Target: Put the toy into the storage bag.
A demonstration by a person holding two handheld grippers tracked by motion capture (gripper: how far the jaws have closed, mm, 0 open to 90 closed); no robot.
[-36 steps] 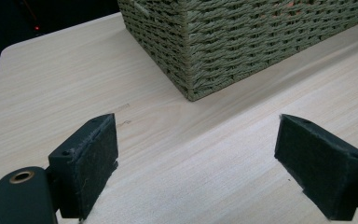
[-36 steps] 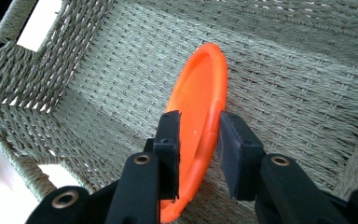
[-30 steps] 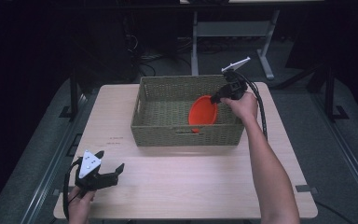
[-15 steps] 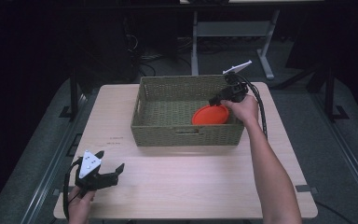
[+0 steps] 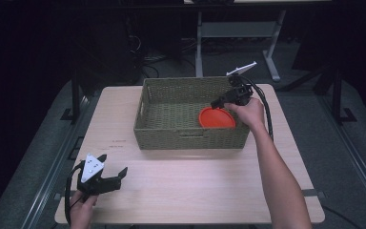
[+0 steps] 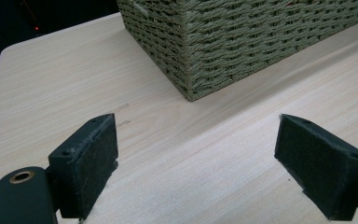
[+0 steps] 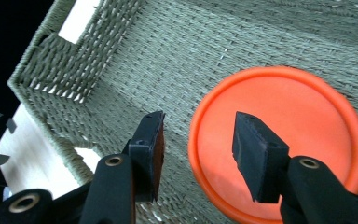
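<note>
An orange plate (image 5: 217,118) lies flat on the floor of the woven green basket (image 5: 190,136), in its right part. My right gripper (image 5: 218,102) hovers over the basket's right end. In the right gripper view its jaws have just been opening; my right gripper (image 7: 198,126) stands open above the orange plate (image 7: 307,121), whose left rim lies below the gap, free of the pads. My left gripper (image 5: 114,165) rests at the table's front left. In the left gripper view my left gripper (image 6: 196,140) is wide open over bare wood, a basket corner (image 6: 242,42) ahead.
The basket stands at the back middle of the light wooden table (image 5: 195,186). Its woven walls (image 7: 51,70) with a handle slot rise around the right gripper. A cable trails from the right gripper along the forearm. Dark floor and metal frames surround the table.
The orange plate, tilted on edge in my right gripper a second ago, has dropped flat into the basket. The right jaws have opened and let it go. The left gripper has not moved.
</note>
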